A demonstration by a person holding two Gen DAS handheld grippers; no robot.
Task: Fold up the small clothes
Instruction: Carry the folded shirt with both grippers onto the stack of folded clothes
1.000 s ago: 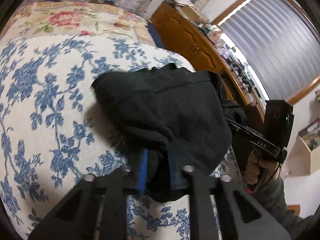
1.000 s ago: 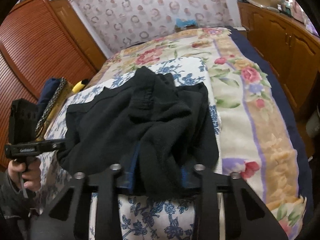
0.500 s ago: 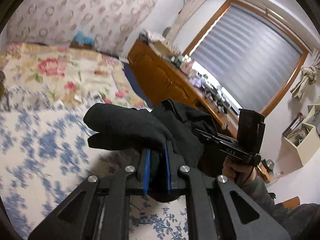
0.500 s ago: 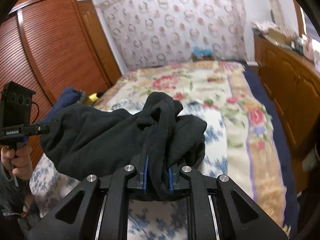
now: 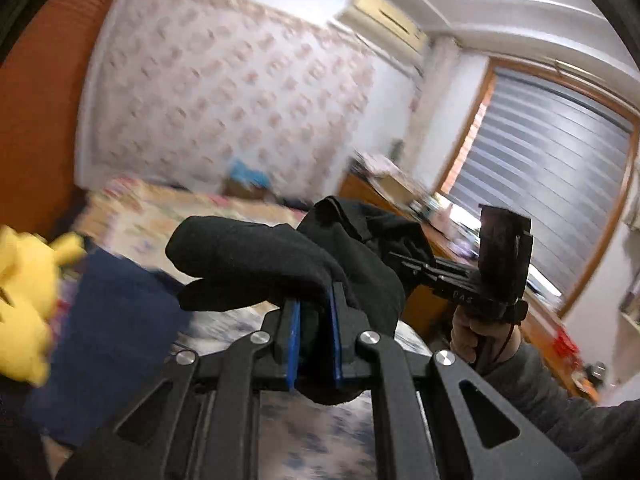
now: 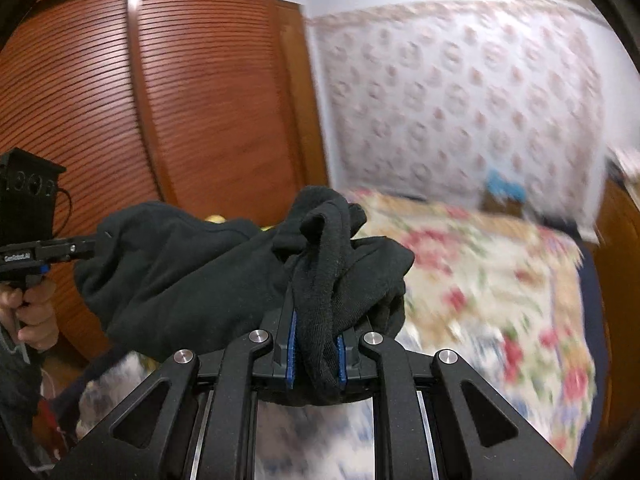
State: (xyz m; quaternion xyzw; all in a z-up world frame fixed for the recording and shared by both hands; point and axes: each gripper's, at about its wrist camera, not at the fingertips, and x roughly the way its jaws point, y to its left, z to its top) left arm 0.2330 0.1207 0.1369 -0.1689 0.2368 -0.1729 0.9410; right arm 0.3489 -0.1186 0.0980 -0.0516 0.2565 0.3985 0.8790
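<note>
left gripper (image 5: 314, 332) pinching black garment (image 5: 256, 264) at frame centre, right gripper (image 6: 316, 344) clamped on same cloth, floral bed (image 6: 500, 280) lower right, blurred

"DAS" on the right tongs (image 5: 476, 300) (left's label blurred)

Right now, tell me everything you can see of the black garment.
The black garment is soft, matte and fleece-like, bunched rather than spread. It hangs in the air above the floral bedspread, stretched between the two grippers. The left gripper is shut on one bunched edge, a rounded flap sticking out to the left; the right gripper is shut on another thick fold with a ribbed hem. Its type cannot be told.
</note>
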